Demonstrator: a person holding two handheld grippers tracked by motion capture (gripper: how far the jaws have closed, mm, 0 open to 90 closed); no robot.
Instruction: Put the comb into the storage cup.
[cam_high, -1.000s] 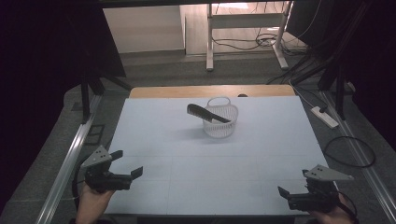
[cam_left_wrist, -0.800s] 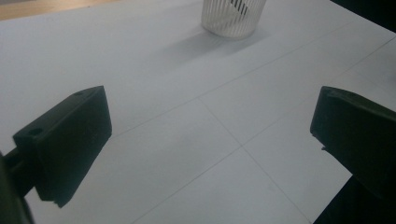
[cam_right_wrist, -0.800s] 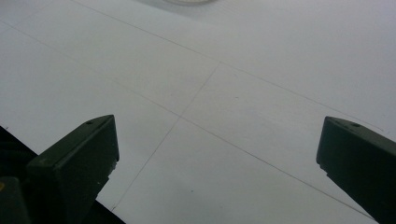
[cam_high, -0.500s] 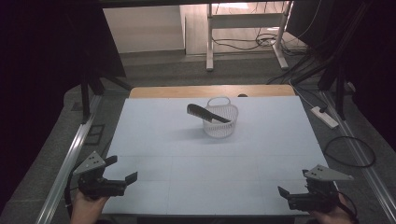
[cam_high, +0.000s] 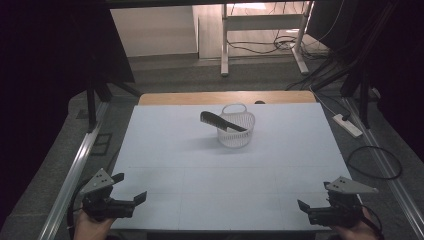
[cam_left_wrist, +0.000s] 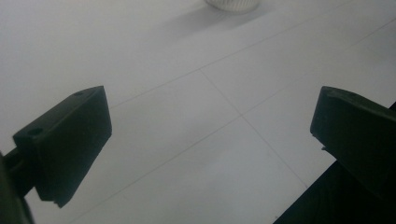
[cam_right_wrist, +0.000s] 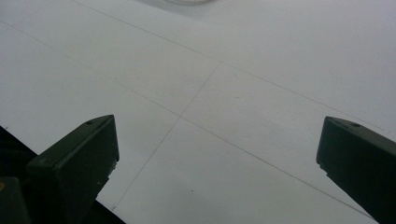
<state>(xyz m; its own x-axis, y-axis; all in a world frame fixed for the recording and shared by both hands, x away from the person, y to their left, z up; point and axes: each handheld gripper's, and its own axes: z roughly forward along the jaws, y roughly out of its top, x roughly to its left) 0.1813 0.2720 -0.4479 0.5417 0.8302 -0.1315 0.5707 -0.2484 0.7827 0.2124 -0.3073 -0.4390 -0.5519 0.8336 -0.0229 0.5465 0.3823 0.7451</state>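
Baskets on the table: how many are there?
1. The white mesh basket stands at the table's far middle, a black comb resting across its rim. The left gripper and right gripper, jaws open, are at the near corners.

comb (cam_high: 222, 121): black | basket (cam_high: 237, 131): white wire mesh | table (cam_high: 220, 185): pale blue-white, thin grid lines running between the jaws | left gripper (cam_high: 129, 189): black, grey plate | right gripper (cam_high: 314, 210): black, grey plate
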